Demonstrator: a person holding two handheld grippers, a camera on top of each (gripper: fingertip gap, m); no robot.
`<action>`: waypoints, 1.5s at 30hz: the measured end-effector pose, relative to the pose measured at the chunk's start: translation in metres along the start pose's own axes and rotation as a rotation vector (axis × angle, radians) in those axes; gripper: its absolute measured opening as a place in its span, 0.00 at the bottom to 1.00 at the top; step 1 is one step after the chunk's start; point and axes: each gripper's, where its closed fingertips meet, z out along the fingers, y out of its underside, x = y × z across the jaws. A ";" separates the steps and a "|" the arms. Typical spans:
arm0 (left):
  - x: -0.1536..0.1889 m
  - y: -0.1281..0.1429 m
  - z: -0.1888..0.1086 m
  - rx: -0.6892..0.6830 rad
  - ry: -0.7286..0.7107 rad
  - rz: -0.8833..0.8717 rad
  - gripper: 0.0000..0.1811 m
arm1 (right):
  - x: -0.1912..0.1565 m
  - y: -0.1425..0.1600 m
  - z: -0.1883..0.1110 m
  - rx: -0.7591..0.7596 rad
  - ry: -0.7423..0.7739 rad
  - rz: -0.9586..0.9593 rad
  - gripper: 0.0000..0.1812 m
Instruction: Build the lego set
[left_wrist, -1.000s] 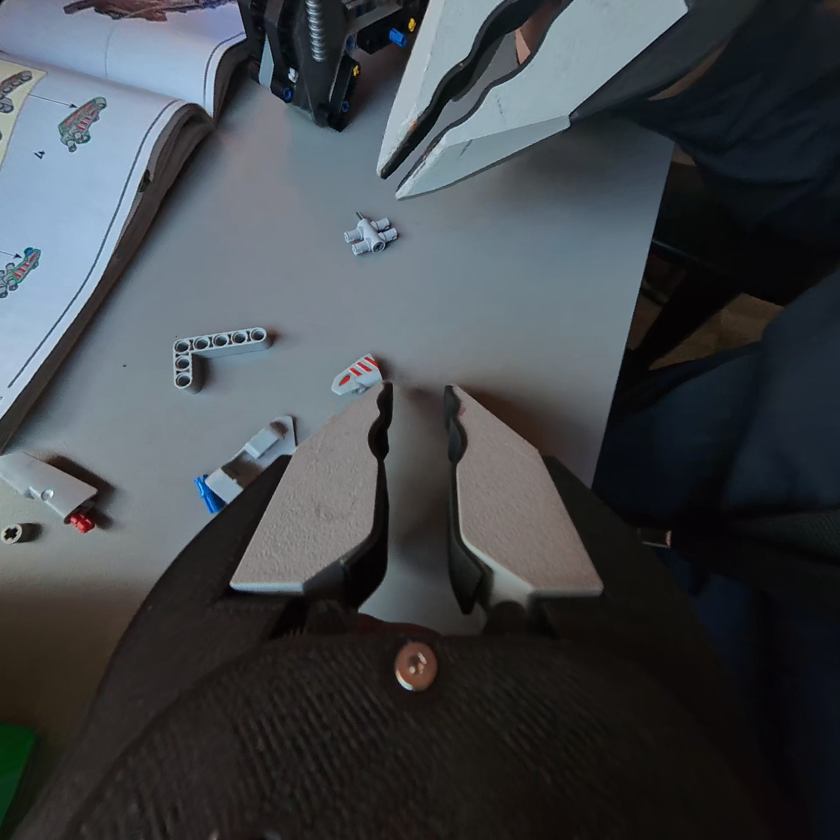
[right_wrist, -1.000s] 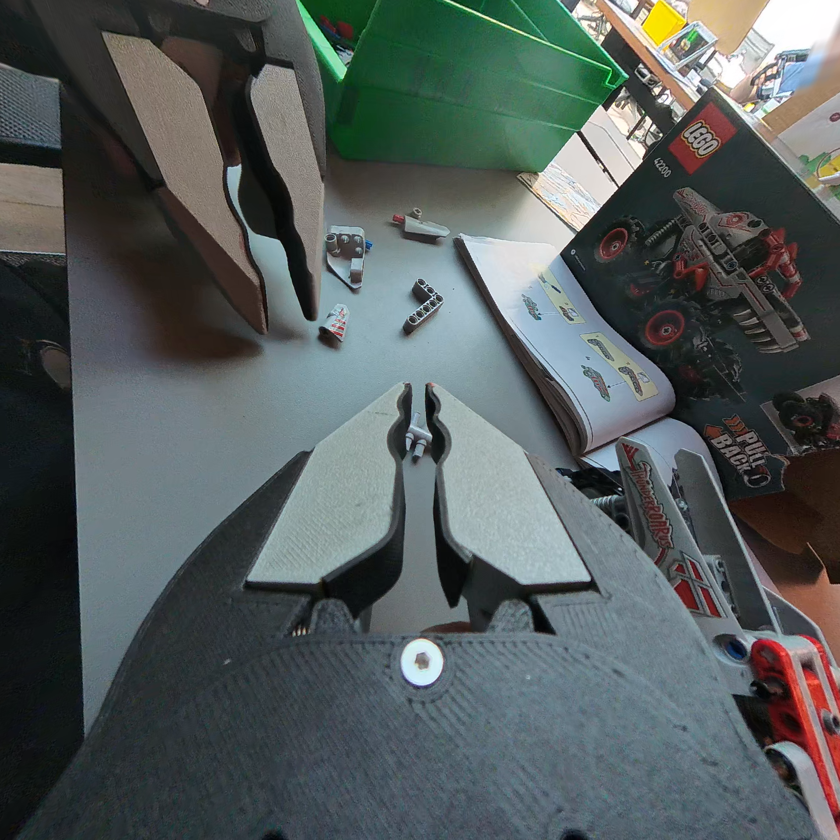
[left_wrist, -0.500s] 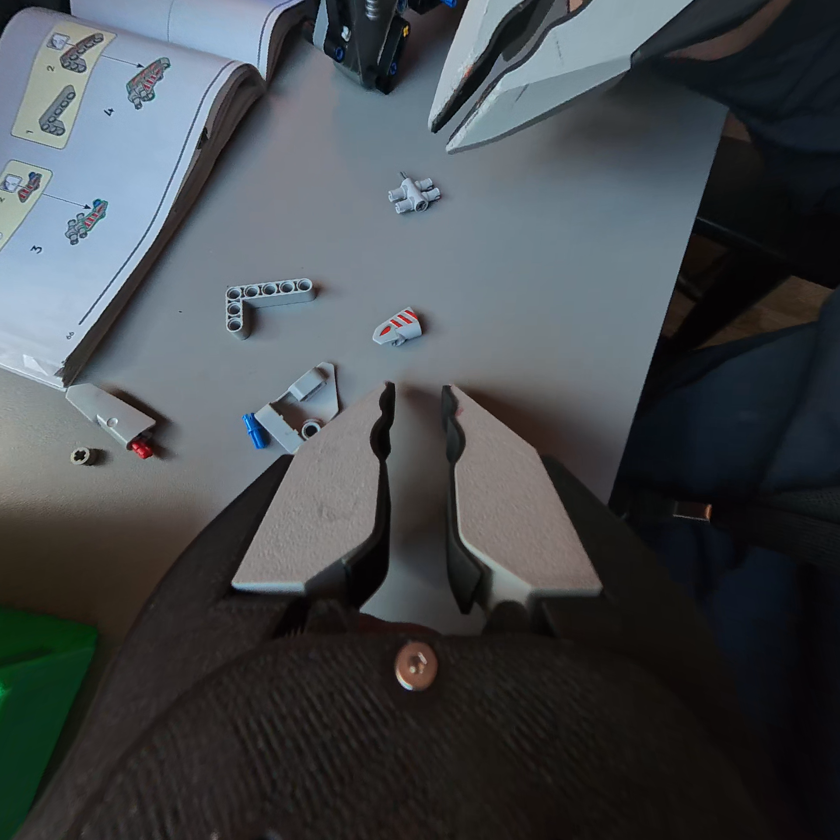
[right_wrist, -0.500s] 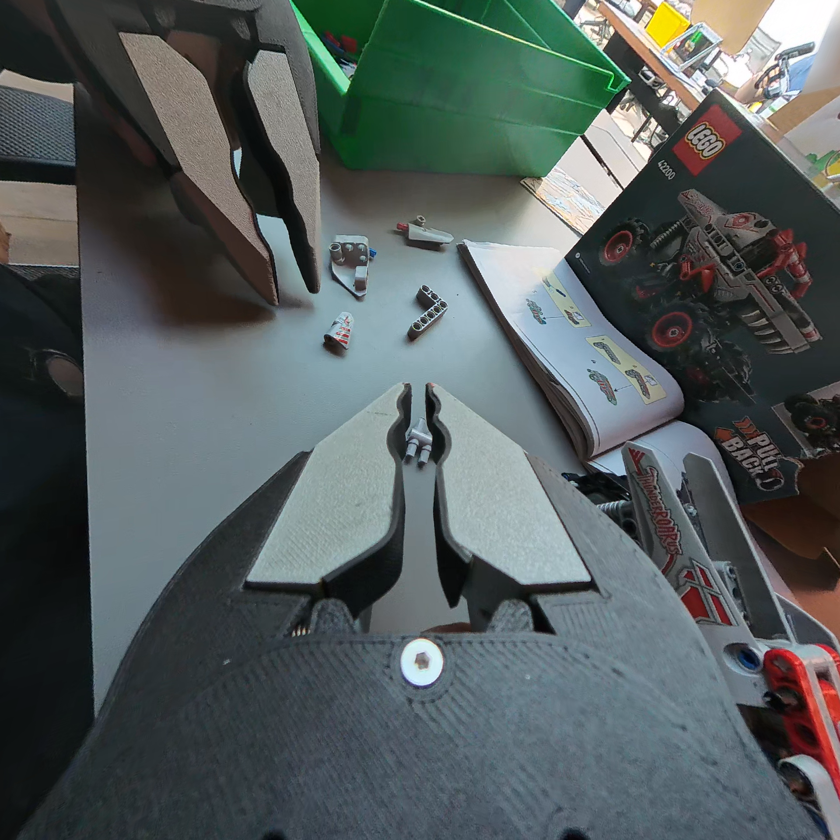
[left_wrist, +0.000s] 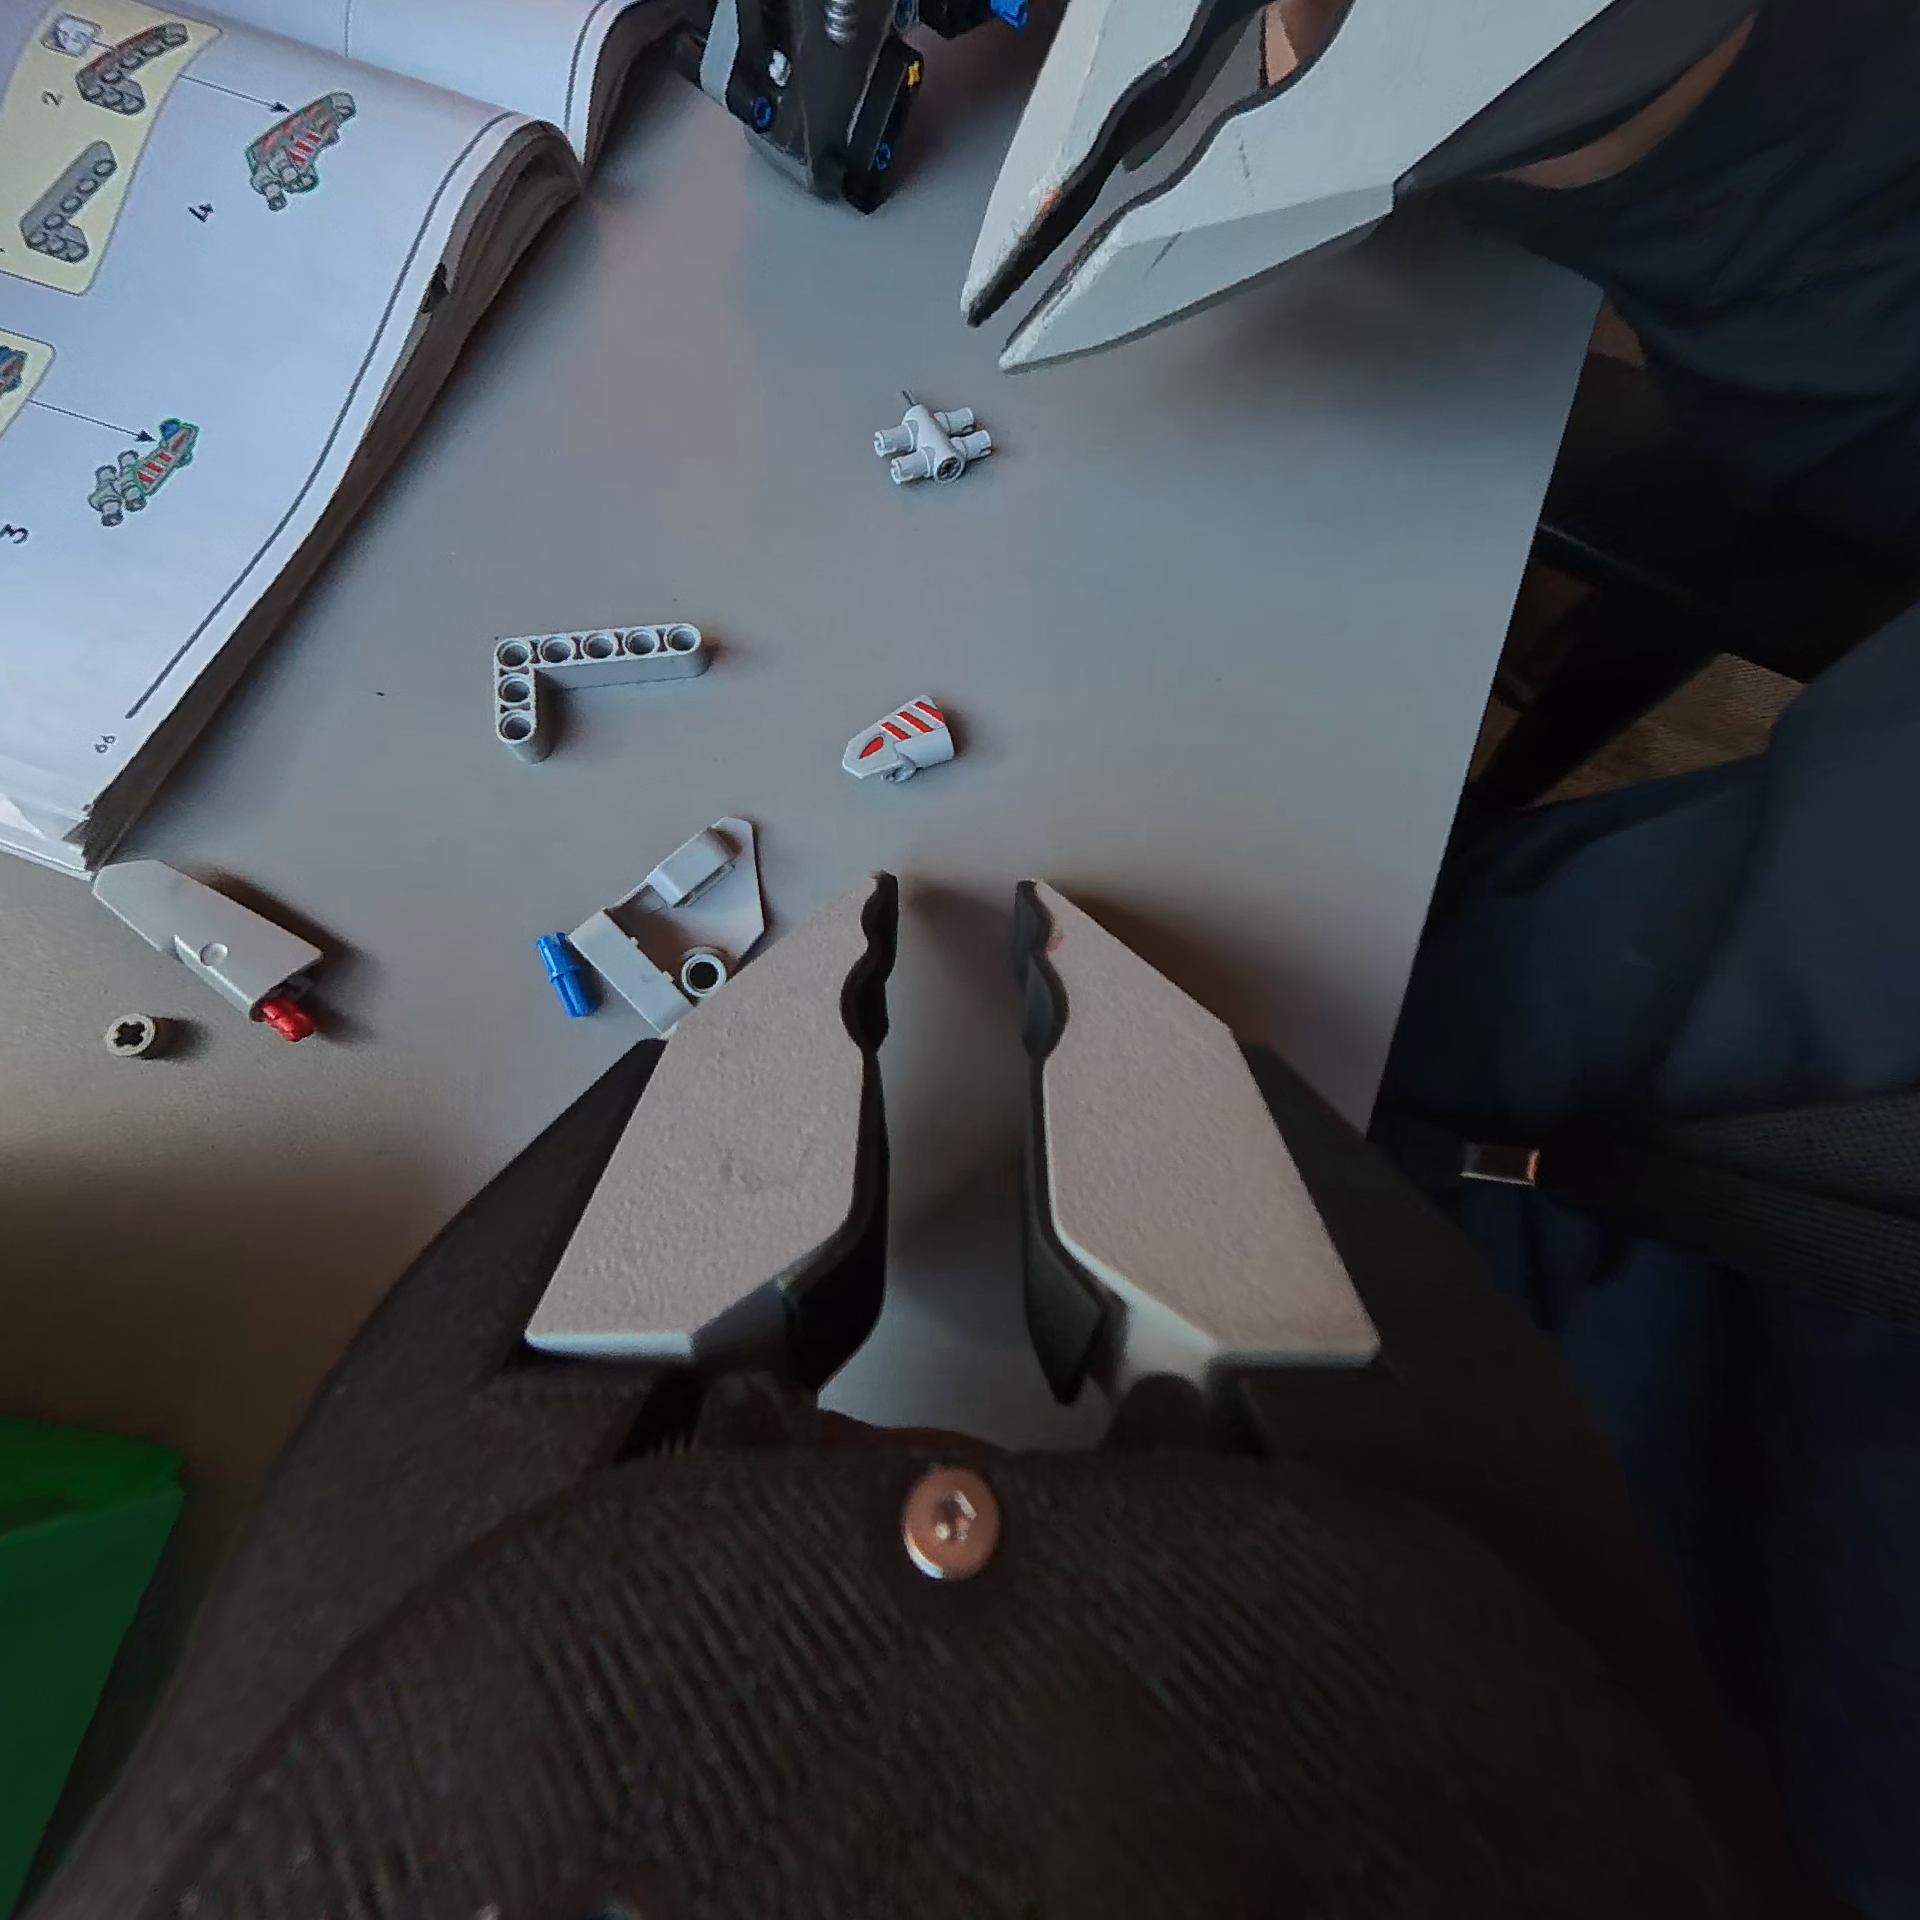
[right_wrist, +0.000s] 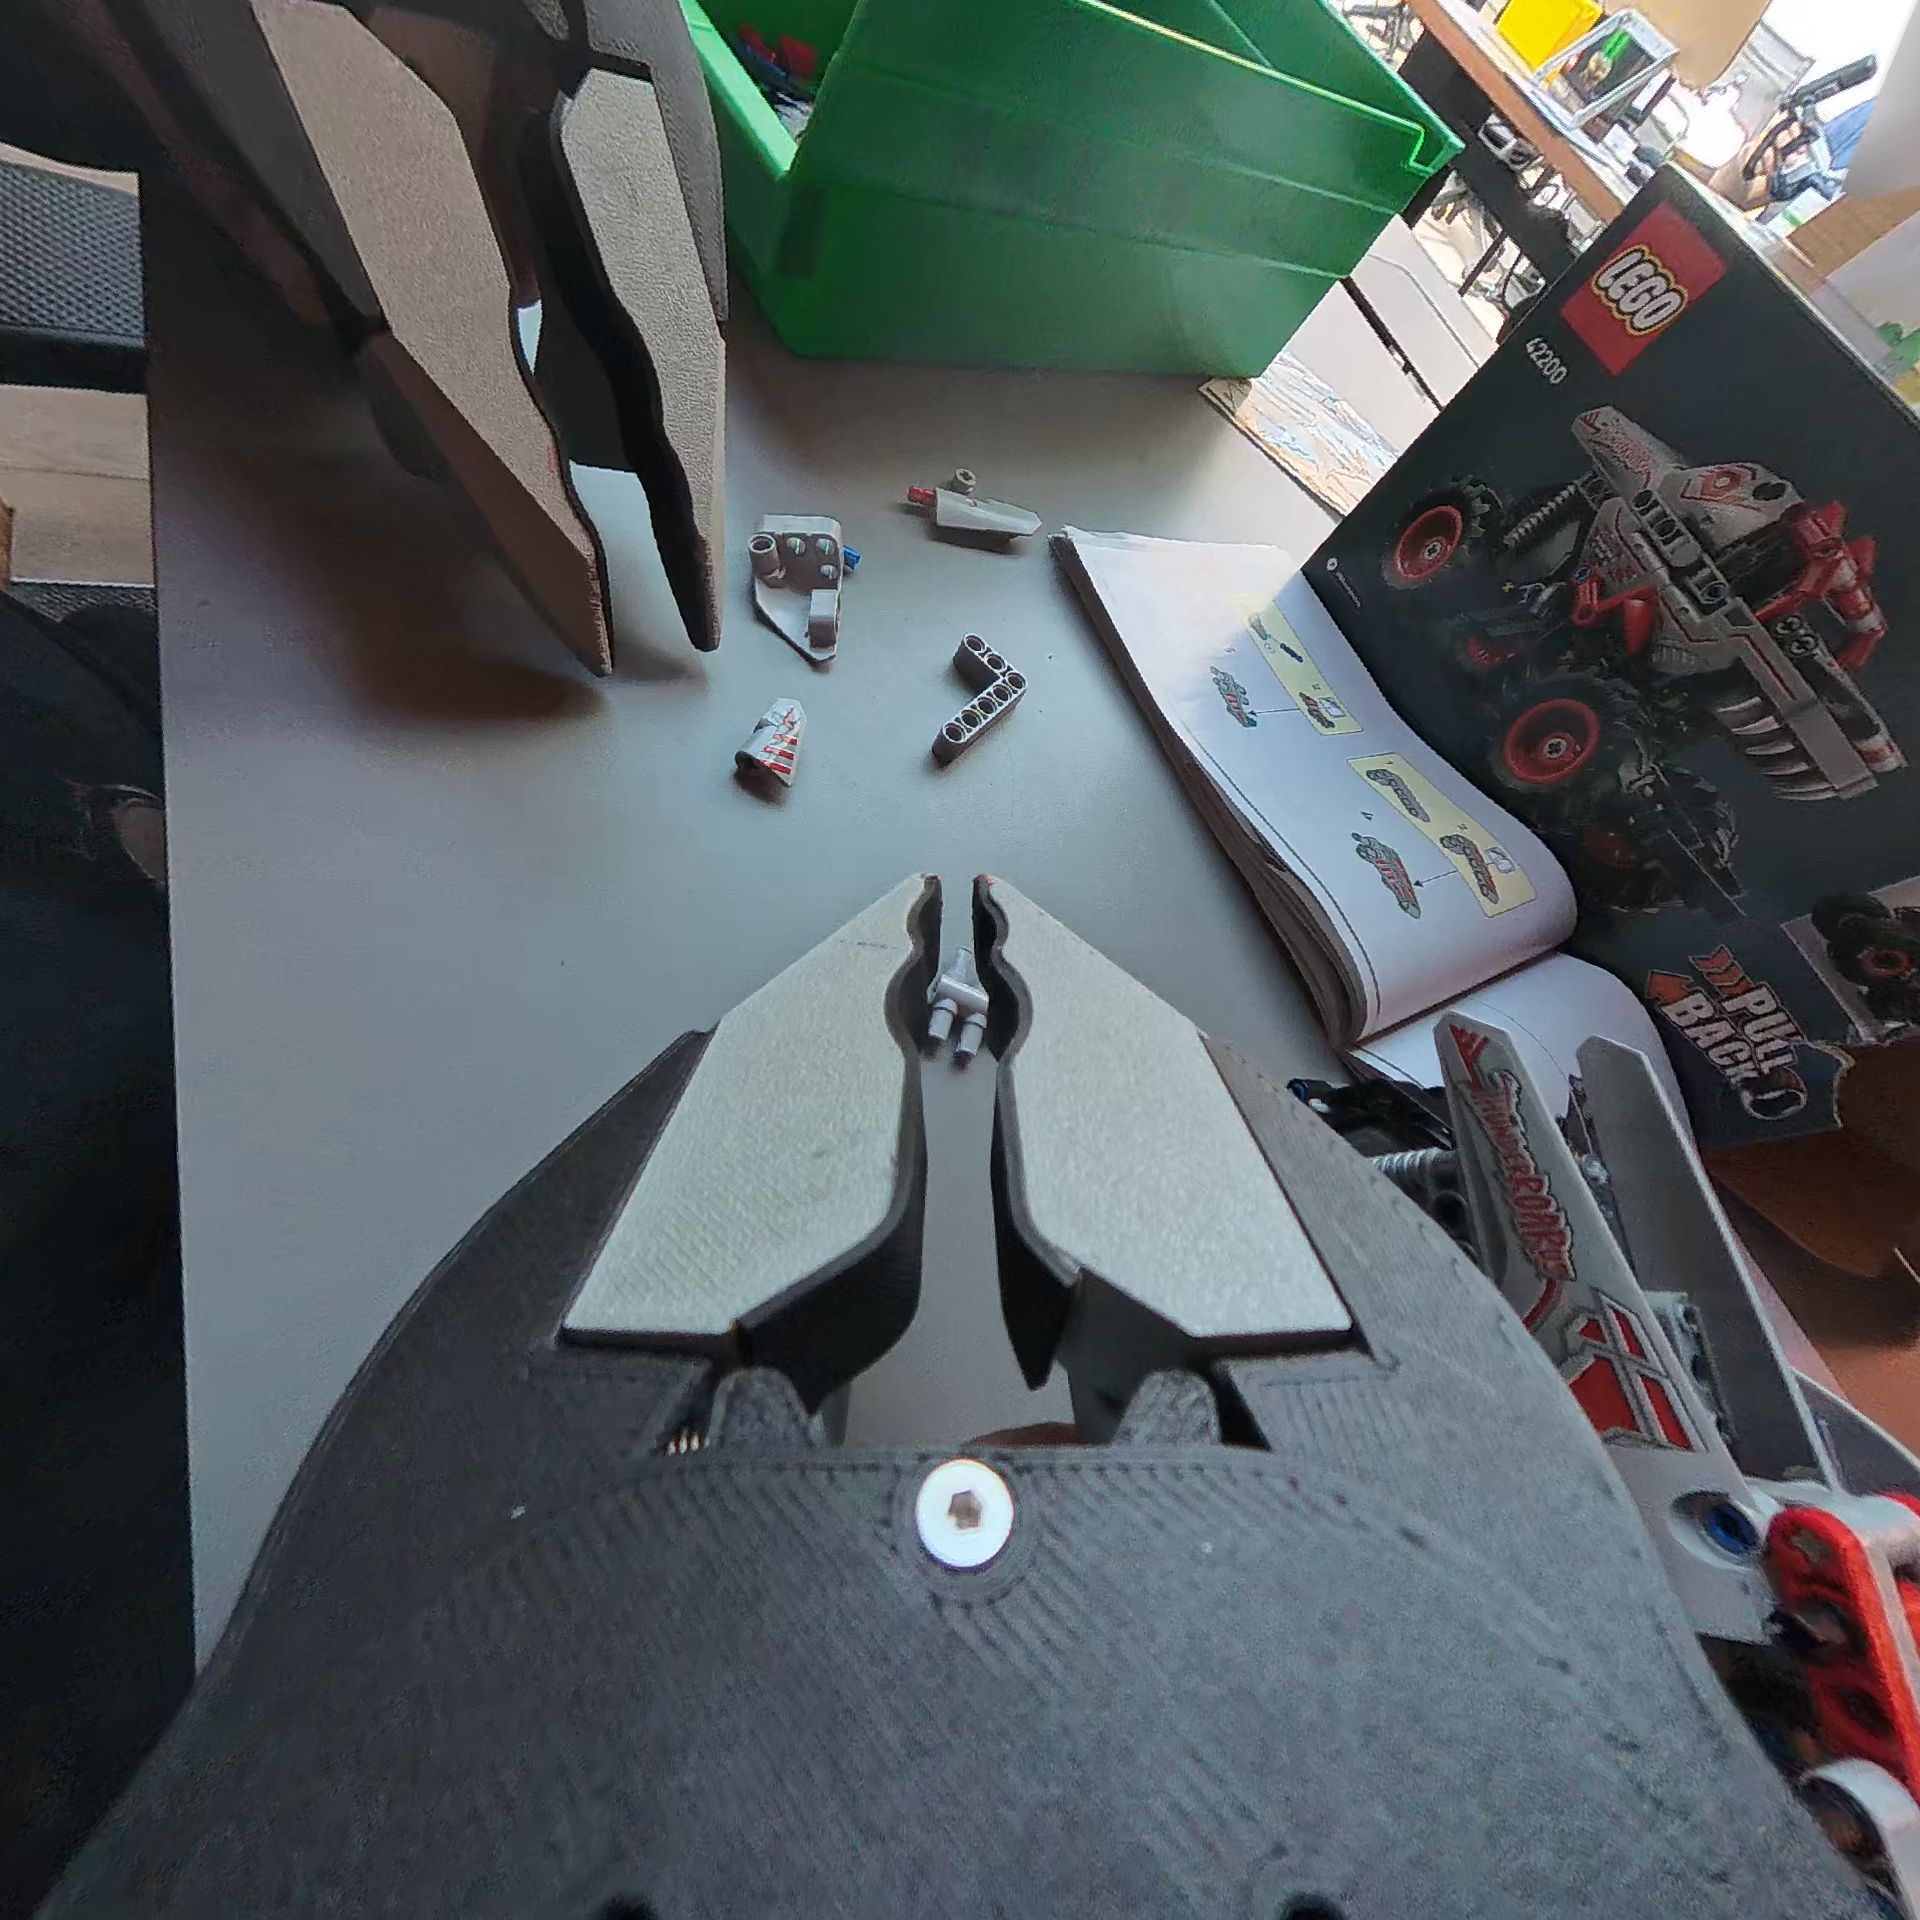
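The left gripper (left_wrist: 951, 904) is open and empty above the table (left_wrist: 1195, 644). The right gripper (right_wrist: 956, 894) is nearly closed, holding nothing. A small grey connector (left_wrist: 932, 444) lies just ahead of its tips.

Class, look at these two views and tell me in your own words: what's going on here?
A person with two grippers is building a Lego truck. Nothing is gripped: the left gripper hovers open over the table near a grey panel; the right gripper, barely open, hangs above a small connector. An L-beam and a striped piece lie loose by the open manual.
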 end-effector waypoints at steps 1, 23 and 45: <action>0.000 0.000 0.000 0.000 0.002 -0.002 0.11 | -0.001 0.000 0.001 0.000 -0.003 -0.001 0.02; 0.001 0.000 0.000 -0.003 0.011 -0.007 0.11 | -0.004 -0.002 0.004 -0.004 -0.006 -0.015 0.02; 0.001 0.001 0.001 -0.007 0.023 -0.015 0.11 | -0.005 0.000 0.005 -0.015 -0.009 -0.017 0.02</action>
